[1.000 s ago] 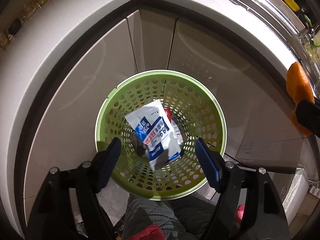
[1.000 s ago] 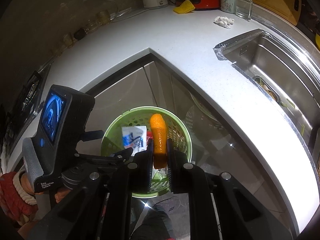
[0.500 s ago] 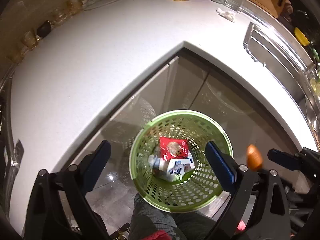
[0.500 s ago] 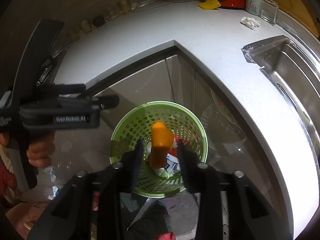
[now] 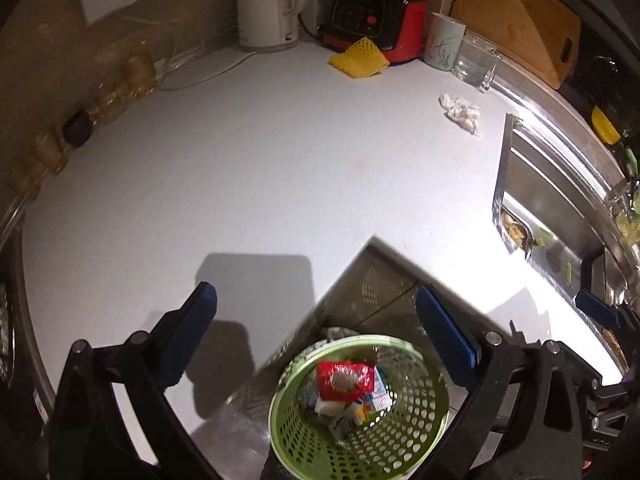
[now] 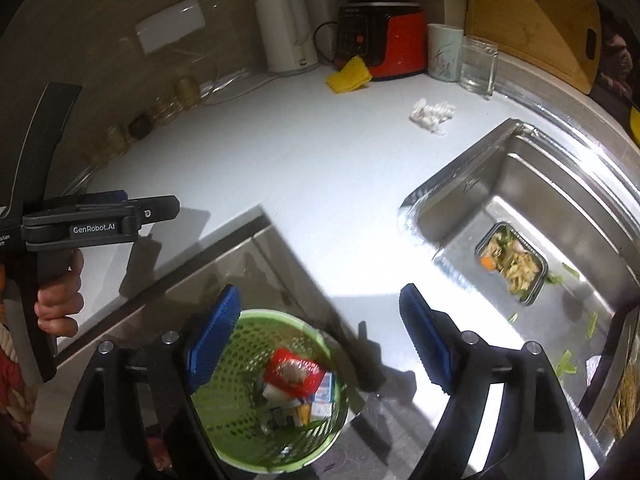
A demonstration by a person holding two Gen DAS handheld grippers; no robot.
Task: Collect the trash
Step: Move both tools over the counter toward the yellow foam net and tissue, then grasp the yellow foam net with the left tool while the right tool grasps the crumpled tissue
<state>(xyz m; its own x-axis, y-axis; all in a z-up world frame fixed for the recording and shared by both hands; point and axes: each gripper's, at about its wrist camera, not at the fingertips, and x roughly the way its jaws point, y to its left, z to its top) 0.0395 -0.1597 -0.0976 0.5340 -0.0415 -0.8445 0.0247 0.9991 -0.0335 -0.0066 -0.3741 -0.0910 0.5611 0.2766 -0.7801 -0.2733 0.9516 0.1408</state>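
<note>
We read "GenRobot.AI" in white letters on the black body of the left claw (image 6: 100,216). Below it, at the frame edge, a cut-off fragment perhaps reads "sition". The wrappers' print is too blurred.

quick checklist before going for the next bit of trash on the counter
1. Left tongs open and holding nothing: ok.
2. Right tongs open and holding nothing: ok.
3. Green basket upright on the floor below the counter, with room above the wrappers in it: ok.
4. Crumpled tissue lying free on the counter, apart from the glass jar: ok.
5. Yellow sponge is trash or not: cannot tell.
</note>
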